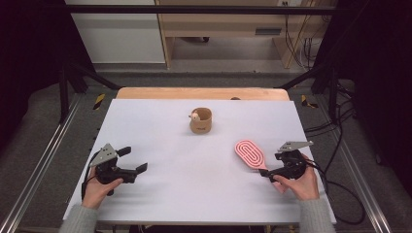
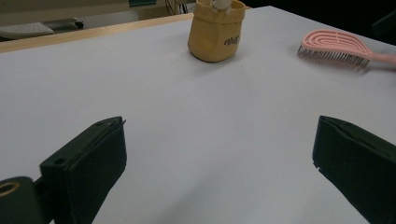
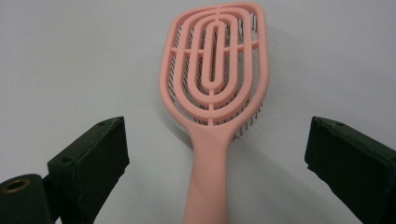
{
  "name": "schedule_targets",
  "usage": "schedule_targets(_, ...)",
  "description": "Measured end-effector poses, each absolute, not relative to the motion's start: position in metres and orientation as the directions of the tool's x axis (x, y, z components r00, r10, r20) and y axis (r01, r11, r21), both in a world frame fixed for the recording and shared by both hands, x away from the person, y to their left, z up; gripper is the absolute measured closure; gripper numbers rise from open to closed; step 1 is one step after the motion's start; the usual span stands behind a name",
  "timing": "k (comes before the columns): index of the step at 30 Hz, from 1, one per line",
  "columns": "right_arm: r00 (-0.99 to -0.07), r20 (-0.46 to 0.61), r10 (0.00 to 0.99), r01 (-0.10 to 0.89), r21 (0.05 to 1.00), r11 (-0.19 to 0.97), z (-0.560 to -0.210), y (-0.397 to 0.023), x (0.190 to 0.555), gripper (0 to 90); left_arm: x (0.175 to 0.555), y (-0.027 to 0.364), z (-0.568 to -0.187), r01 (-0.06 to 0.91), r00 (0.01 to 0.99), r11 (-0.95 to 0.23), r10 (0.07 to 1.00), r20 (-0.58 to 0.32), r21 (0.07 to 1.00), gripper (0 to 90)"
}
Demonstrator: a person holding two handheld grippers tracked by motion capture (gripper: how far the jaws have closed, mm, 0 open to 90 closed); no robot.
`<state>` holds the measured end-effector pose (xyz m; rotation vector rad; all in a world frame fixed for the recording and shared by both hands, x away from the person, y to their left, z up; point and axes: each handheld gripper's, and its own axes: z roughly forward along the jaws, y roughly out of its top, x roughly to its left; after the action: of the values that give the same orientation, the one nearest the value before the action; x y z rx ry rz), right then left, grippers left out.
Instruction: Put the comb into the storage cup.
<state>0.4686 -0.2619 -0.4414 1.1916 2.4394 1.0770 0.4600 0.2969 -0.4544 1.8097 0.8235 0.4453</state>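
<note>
A pink hairbrush (image 1: pixel 249 154) lies bristles down on the white table top (image 1: pixel 194 194), its handle pointing at the person's right hand. My right gripper (image 3: pixel 217 149) stands open, jaws wide on either side of the handle (image 3: pixel 208 186) without touching it. In the high view the right gripper (image 1: pixel 268 171) sits at the handle's end. A tan cup (image 1: pixel 200 120) with a small pale thing inside stands upright at the table's middle back. My left gripper (image 1: pixel 133 160) rests open at the front left with nothing between its jaws, pointing toward the cup (image 2: pixel 216 30) and the brush (image 2: pixel 332 46).
A wooden strip (image 1: pixel 201 93) runs along the table's far edge. Black frame rails and cables (image 1: pixel 335 126) stand off to the right. Bare white surface lies between the two grippers and in front of the cup.
</note>
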Motion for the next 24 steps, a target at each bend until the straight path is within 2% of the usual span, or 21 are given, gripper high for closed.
schedule_targets(24, -0.673, 0.061, 0.737, 0.602, 0.625, 0.497, -0.457, -0.246, 0.474, 8.0, 0.460, 0.297, -0.455, 0.326, 0.695, -0.215, 0.715, -0.079, 0.921, 2.9)
